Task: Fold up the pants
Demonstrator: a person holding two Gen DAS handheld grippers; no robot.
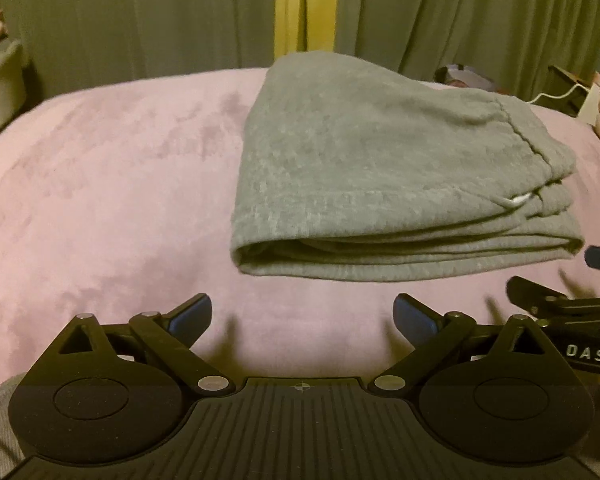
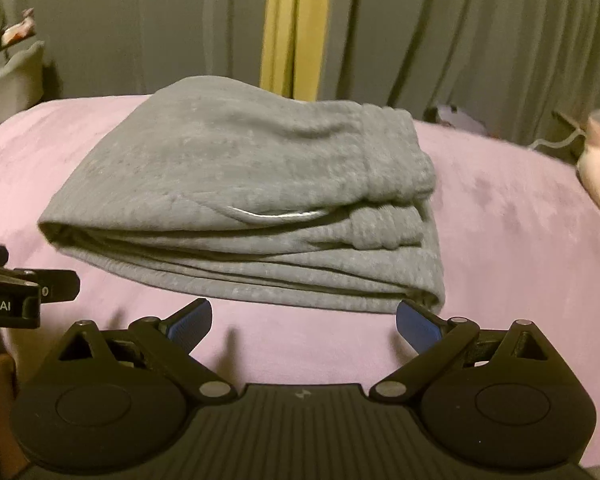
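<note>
1. One pair of grey pants (image 1: 384, 184) lies folded in a thick stack on a pink bed cover (image 1: 100, 200), just ahead of both grippers.
2. Two grippers: left gripper (image 1: 302, 316) and right gripper (image 2: 304, 320), jaws spread wide, holding nothing, not touching the pants.

Grey sweatpants (image 1: 364, 168), folded into a compact, roughly rectangular stack of several layers, lying flat on a pink bed (image 1: 100, 184). The gathered waistband (image 2: 392, 152) lies on top at the right end; a white drawstring (image 2: 276, 213) shows at the near edge.
</note>
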